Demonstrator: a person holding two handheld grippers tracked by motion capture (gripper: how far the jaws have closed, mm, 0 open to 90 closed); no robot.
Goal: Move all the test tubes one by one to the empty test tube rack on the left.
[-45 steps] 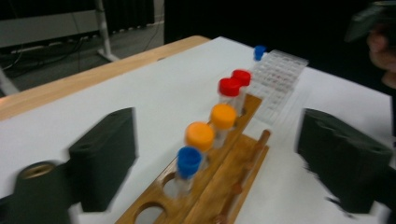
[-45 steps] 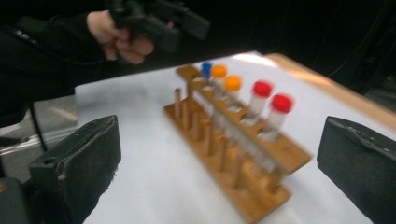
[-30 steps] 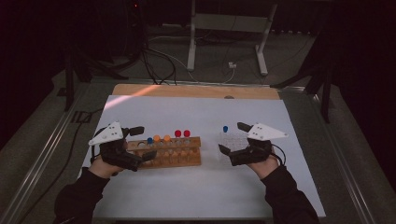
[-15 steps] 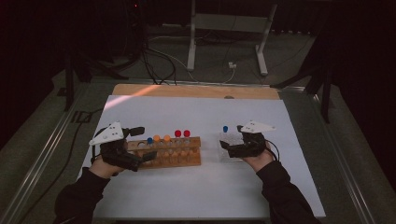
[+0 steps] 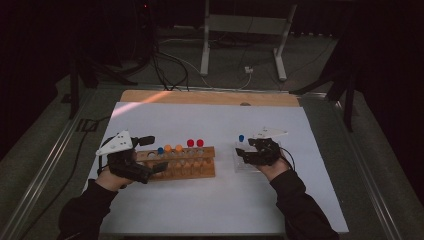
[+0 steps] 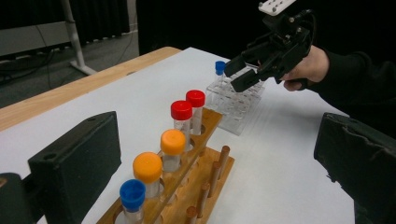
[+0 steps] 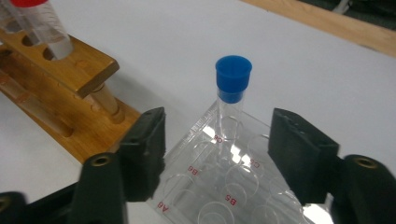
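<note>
Wooden rack, being steadied by left gripper with fingers wide around its end, while right gripper, fingers half-closing, is straddling the clear tray behind its blue-capped tube.

The wooden rack is warm brown, and its tubes wear a row of caps: one blue cap, two orange caps and two red caps, running from 7 o'clock up toward 1 o'clock in the left gripper view. The clear rack is see-through with tiny red letters, and the tube at its 12 o'clock end has a bright blue cap. Both racks sit on a white sheet with a light brown table edge at 12 o'clock, and the jaws of the right gripper are black.
</note>
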